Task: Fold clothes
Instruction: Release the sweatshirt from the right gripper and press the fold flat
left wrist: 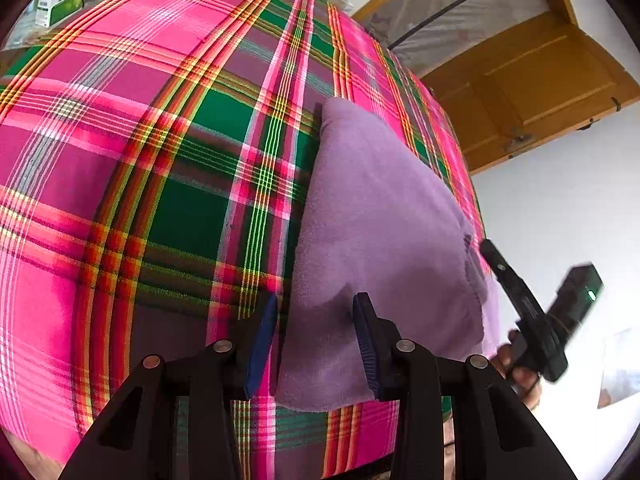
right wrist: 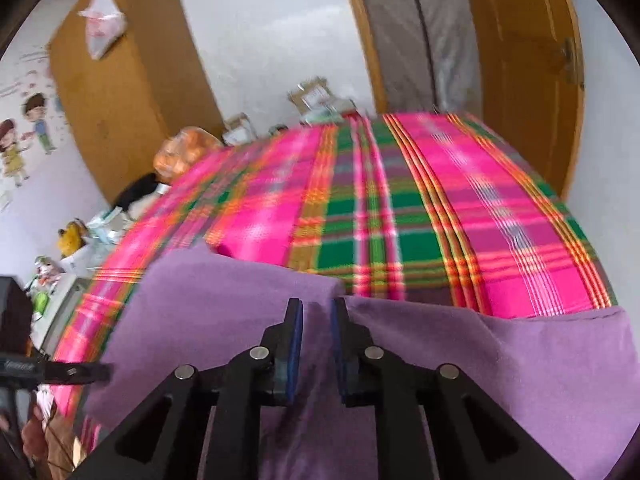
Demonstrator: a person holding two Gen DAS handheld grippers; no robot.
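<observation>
We see the cloth [left wrist: 384, 216] lying on the plaid sheet [left wrist: 160, 160] near its edge. Our left claw [left wrist: 316, 344] gapes over its corner; our right claw [right wrist: 318, 344] pinches a thin ridge, which may slip free.

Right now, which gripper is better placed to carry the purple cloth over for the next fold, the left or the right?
Probably the right. The right gripper has its jaws narrowed on a pinch of the purple cloth, which drapes around them. The left gripper is open, and the cloth edge only lies between its fingers.
</observation>
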